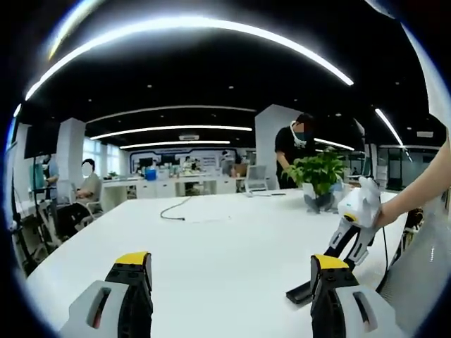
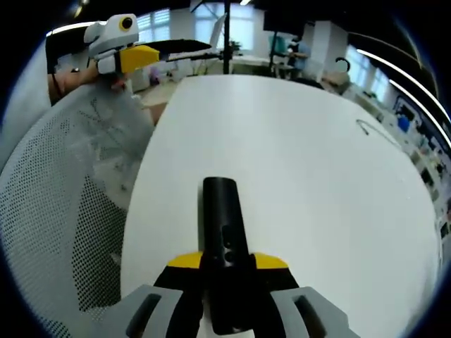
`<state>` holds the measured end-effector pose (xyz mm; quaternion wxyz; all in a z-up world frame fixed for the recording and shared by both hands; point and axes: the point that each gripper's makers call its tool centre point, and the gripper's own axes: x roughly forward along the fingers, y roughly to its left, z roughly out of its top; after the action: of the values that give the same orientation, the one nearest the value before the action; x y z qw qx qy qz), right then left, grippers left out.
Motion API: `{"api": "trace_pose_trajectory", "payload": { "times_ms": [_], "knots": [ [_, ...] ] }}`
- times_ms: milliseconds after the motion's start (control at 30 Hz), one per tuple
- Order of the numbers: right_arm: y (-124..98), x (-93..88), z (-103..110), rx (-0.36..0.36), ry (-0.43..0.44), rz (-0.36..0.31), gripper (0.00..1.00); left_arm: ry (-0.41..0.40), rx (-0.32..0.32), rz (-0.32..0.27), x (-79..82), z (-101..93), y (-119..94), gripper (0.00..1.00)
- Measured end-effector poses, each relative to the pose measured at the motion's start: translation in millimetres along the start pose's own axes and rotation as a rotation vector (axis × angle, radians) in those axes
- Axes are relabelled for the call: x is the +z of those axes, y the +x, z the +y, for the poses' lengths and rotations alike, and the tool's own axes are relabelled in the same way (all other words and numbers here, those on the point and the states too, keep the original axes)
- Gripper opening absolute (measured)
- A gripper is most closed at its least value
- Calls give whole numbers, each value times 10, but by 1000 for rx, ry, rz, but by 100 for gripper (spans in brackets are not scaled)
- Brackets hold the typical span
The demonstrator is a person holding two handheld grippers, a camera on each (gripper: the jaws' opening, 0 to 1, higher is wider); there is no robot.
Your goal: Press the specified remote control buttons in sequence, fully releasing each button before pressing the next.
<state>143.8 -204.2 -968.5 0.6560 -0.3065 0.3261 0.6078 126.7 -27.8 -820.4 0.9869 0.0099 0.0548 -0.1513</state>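
Right gripper (image 2: pixel 225 271): jaws pinched on the remote (image 2: pixel 224 243), one yellow-tipped jaw on each long side. The remote is a slim black bar, pointing away from the camera along the jaws, far end sticking out past the tips. A couple of small buttons are visible on its top face near the grip; can't read which ones, too small. The remote sits low over the white table (image 2: pixel 303 183), near its edge. Whether it is resting on the surface or held just above it is hard to say from this angle.

Left gripper view sees the same grab from the side: the right gripper (image 1: pixel 331 255) reaches down at an angle from a hand (image 1: pixel 386 215) at the right, with the remote (image 1: pixel 301 291) as a dark bar at the table (image 1: pixel 211 239) surface, partly behind the left gripper's right jaw.

Left gripper (image 1: pixel 229 278): jaws spread wide, nothing between them, above the table and well apart from the remote. In the right gripper view it shows at upper left (image 2: pixel 151 53), off past the table edge, above a mesh chair back (image 2: pixel 63 211).

Also on the table: a potted plant (image 1: pixel 318 174) at the far right, a thin cable (image 1: pixel 176 208) near the middle. Open office behind, a few people at desks.
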Motion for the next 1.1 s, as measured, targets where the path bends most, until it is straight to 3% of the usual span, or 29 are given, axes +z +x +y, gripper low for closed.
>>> {"api": "trace_pose_trajectory", "payload": {
  "times_ms": [133, 300, 667, 1100],
  "knots": [
    [15, 10, -74, -4, 7, -7, 22, 22, -13, 28, -47, -38, 9, 96],
    [16, 24, -142, -3, 6, 9, 22, -15, -9, -1, 7, -13, -3, 96],
    [10, 30, -220, 12, -23, 62, 22, -23, -14, -7, 17, -22, -9, 95],
    [19, 44, -368, 36, -48, 93, 22, -33, -6, 38, -63, -7, -8, 92]
  ]
}}
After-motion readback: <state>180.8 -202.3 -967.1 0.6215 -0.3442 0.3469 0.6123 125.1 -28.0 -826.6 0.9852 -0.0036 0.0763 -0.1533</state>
